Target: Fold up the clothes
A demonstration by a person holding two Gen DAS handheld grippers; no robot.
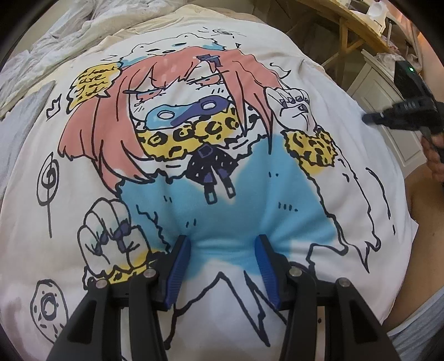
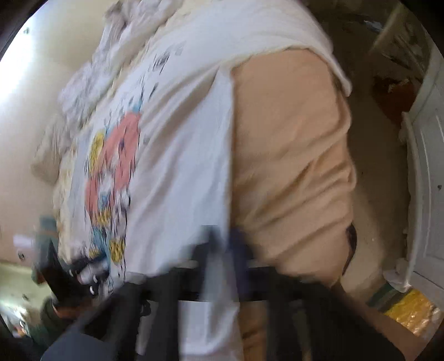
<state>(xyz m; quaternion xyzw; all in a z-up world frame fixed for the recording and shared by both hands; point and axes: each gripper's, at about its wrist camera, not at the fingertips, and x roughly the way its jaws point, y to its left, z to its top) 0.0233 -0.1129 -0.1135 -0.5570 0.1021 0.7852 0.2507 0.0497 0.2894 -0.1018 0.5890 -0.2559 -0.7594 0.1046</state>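
Note:
A white T-shirt (image 1: 222,180) with a large cartoon print of a pink-haired figure lies spread flat, print up, on a bed. My left gripper (image 1: 222,247) stands open, its blue fingertips (image 1: 180,250) pressed down on the blue part of the print near the shirt's near end. My right gripper (image 1: 370,118) is at the shirt's right edge with its jaws together. In the blurred right wrist view the right gripper (image 2: 224,244) sits right at the edge of the shirt (image 2: 180,138); whether cloth is pinched I cannot tell. The left gripper (image 2: 83,275) shows at lower left there.
A peach sheet (image 2: 291,152) covers the bed beside the shirt. Crumpled pale bedding (image 1: 41,55) lies at the far left. A wooden table (image 1: 347,16) and a white cabinet (image 1: 388,91) stand beyond the bed's right side. A person's hand (image 1: 435,155) holds the right gripper.

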